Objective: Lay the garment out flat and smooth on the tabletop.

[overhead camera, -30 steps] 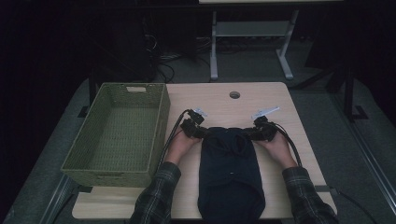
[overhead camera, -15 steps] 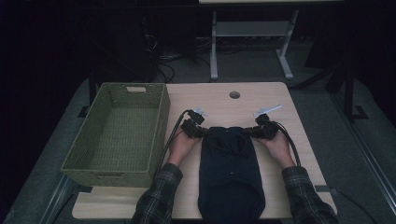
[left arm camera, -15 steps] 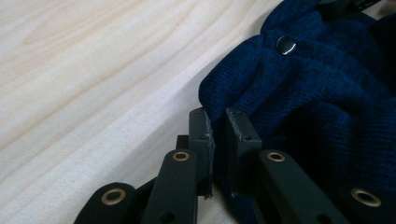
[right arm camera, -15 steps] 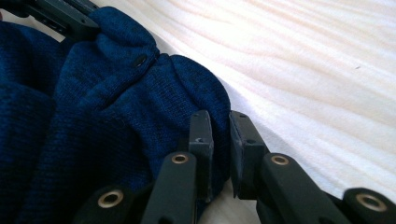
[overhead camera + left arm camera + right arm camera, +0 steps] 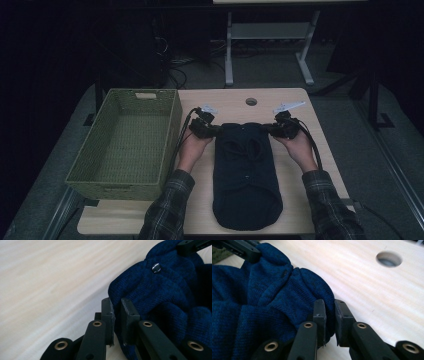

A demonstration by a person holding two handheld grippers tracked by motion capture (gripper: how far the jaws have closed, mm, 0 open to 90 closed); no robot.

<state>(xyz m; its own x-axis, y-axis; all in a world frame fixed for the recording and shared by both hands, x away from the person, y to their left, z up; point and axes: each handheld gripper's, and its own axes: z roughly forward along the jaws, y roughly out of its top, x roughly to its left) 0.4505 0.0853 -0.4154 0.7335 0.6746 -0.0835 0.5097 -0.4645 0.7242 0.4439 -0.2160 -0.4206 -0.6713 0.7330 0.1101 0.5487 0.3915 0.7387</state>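
Left gripper [image 5: 214, 131] pinches far-left corner of my dark blue knit garment [image 5: 245, 175], jaws clamped on fabric fold. Garment lies folded lengthwise mid-table [image 5: 235, 102], beside empty green woven basket [image 5: 170, 125] at left. Right gripper [image 5: 270, 129] clamps far-right corner likewise. Matched grips, I judge, keep far edge taut for next fold or lift toward basket.

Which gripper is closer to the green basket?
Left. The left gripper pinches the blue sweater right beside the green basket; the right gripper grips the sweater's far side.
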